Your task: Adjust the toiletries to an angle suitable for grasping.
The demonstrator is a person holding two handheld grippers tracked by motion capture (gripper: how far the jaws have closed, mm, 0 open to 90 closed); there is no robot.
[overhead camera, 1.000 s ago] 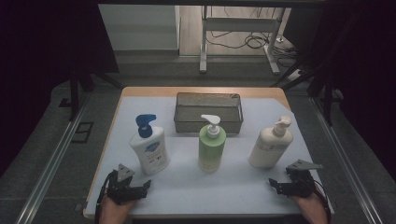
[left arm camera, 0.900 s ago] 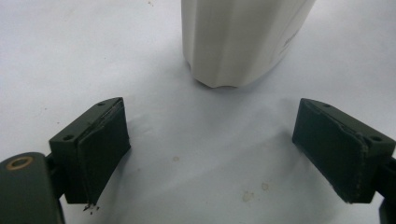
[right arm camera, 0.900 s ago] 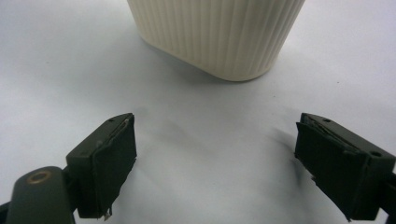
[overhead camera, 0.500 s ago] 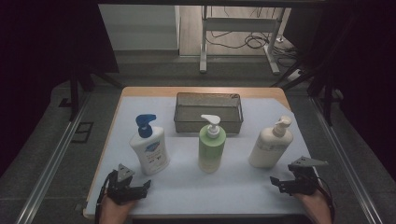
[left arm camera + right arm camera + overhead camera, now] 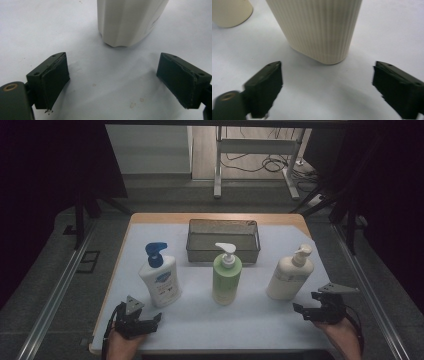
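- High view: the right gripper (image 5: 311, 308) has lifted slightly since the earlier frame, its fingers just closing a little, nothing between them; the left gripper (image 5: 150, 322) is unchanged.
- Left gripper view: fingers wide, empty, before the white blue-pump bottle (image 5: 130, 21) on the tabletop (image 5: 32, 30).
- Right gripper view: fingers wide, the ribbed cream plastic pump bottle (image 5: 317, 27) just ahead; a skewed approach could topple it.

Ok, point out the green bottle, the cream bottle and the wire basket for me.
green bottle (image 5: 226, 282), high view, on its body.
cream bottle (image 5: 288, 277), high view, on its body.
wire basket (image 5: 223, 254), high view, on its near wall.
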